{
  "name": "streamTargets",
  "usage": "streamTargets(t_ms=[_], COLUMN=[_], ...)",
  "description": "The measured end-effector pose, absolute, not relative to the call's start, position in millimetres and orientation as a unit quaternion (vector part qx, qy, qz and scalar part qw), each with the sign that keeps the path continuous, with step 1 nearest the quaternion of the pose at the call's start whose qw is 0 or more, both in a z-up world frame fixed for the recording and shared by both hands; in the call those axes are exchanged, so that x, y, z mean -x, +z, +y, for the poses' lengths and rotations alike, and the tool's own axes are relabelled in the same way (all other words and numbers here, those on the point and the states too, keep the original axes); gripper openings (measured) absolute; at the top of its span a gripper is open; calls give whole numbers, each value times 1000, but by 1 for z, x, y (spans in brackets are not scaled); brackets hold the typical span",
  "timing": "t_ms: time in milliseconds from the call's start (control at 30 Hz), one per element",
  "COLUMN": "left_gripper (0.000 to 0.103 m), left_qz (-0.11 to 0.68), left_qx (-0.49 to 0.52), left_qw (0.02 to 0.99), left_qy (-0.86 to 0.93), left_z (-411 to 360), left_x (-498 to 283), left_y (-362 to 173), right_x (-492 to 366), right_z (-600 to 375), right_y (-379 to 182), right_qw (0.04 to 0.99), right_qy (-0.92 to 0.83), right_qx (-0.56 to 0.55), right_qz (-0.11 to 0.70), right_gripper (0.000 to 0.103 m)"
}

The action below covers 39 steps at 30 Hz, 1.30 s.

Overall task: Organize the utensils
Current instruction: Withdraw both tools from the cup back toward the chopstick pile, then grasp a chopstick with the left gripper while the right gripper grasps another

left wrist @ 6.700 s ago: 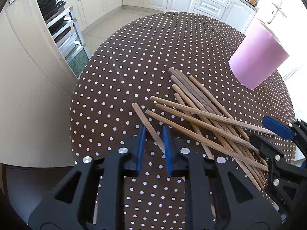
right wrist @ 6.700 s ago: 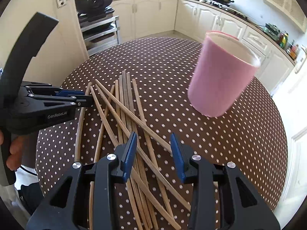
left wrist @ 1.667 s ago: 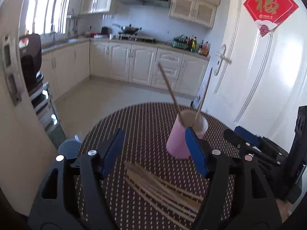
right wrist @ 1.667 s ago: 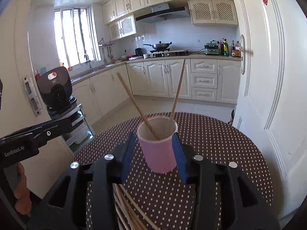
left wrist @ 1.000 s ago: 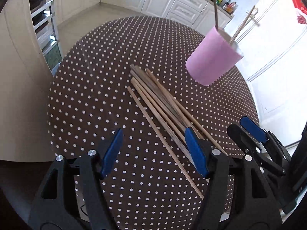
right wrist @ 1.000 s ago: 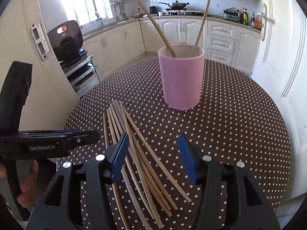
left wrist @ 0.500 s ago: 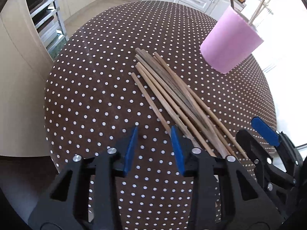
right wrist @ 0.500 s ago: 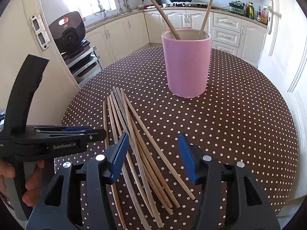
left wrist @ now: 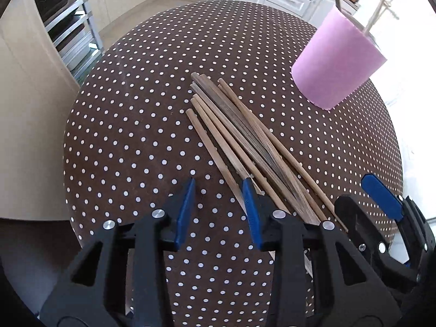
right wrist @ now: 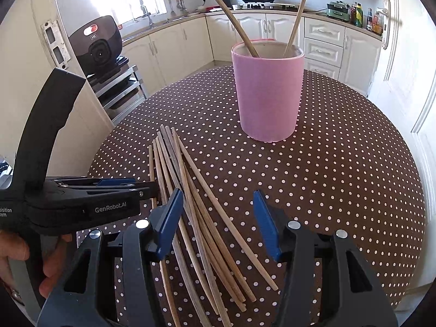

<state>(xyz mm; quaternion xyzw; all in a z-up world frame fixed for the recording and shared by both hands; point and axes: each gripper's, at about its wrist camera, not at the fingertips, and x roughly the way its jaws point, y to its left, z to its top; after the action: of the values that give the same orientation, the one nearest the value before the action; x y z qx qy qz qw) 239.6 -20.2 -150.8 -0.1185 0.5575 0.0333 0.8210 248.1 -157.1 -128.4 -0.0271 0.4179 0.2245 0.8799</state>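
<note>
Two chopsticks (right wrist: 237,31) in one pink cup (right wrist: 268,95).

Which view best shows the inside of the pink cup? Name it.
The right wrist view. It shows the pink cup upright, its open rim and two chopsticks leaning inside. The left wrist view shows only the cup's outer wall, with two stick ends poking above it.

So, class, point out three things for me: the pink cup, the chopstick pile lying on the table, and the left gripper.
pink cup (right wrist: 268,98), right wrist view, middle of its outer wall.
chopstick pile (left wrist: 239,136), left wrist view, mid-length of the bundle.
left gripper (left wrist: 219,190), left wrist view, midway between its fingertips.
</note>
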Motion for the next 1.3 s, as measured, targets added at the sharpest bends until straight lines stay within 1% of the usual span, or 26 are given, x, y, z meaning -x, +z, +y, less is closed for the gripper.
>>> streamTargets(t_ms=[100, 233, 367, 467, 500, 633, 667, 800, 867, 933, 1067, 1133, 1300], left_gripper=[35, 20, 11, 10, 10, 10, 10, 8, 8, 8, 7, 5, 5], left_qz=[552, 552, 556, 557, 558, 560, 561, 563, 564, 563, 560, 555, 531], left_qx=[94, 57, 59, 56, 57, 62, 65, 65, 64, 65, 65, 73, 70], left_qw=[828, 831, 829, 828, 828, 825, 825, 823, 822, 822, 824, 827, 841], left_qy=[30, 29, 9, -10, -13, -30, -34, -41, -44, -46, -51, -61, -74], left_z=[-25, -29, -21, -15, -11, -1, 7, 16, 20, 22, 22, 20, 15], left_x=[-239, -240, -242, -242, -241, -242, -244, -245, -246, -247, -247, -247, -241], left_y=[-152, -152, -152, -152, -151, -151, -152, -152, -153, -152, -151, -148, -127], right_x=[-249, -251, -254, -258, -260, -272, -275, -284, -286, -288, -292, -291, -288], right_z=[-157, -155, -145, -134, -131, -115, -111, -97, -91, -88, -81, -84, -96], right_y=[-128, -127, -129, -133, -134, -139, -141, -149, -150, -149, -149, -147, -130], right_qw=[879, 876, 869, 859, 856, 841, 836, 822, 818, 818, 815, 817, 828], right_qy=[225, 227, 236, 245, 247, 257, 258, 261, 260, 254, 250, 253, 264], right_qx=[27, 32, 51, 68, 71, 85, 91, 109, 118, 125, 137, 129, 93], right_qz=[420, 423, 431, 446, 448, 469, 476, 495, 499, 501, 504, 502, 486], right_gripper=[51, 51, 51, 51, 49, 31, 29, 17, 15, 6, 5, 4, 4])
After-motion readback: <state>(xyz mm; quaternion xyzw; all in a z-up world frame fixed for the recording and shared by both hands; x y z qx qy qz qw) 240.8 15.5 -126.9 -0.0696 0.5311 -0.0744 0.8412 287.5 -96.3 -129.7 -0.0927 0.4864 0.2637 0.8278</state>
